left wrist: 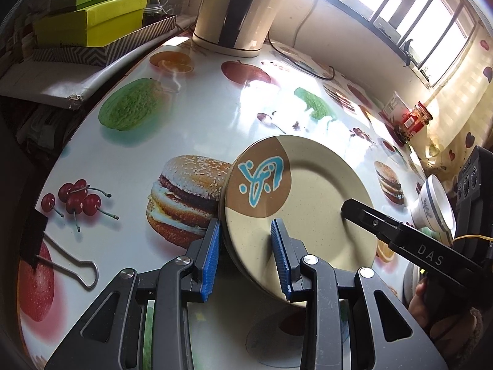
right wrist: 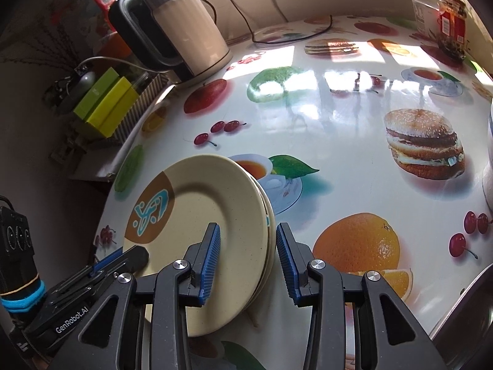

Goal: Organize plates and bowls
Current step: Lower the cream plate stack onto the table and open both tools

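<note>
Above a glossy fruit-print table [right wrist: 339, 191], both grippers, left [left wrist: 246, 259] and right [right wrist: 248, 262], straddle opposite rims of tilted speckled cream plates [right wrist: 200, 231], jaws part-open, pads not visibly clamping.

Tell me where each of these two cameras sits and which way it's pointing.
Left wrist: rides the left gripper, looking along its jaws at the plate stack on the table; the right gripper and a hand show.
Right wrist: rides the right gripper, facing the same plates from the opposite rim; the left gripper enters lower left.
Shared: plates, kettle, green boxes.
</note>
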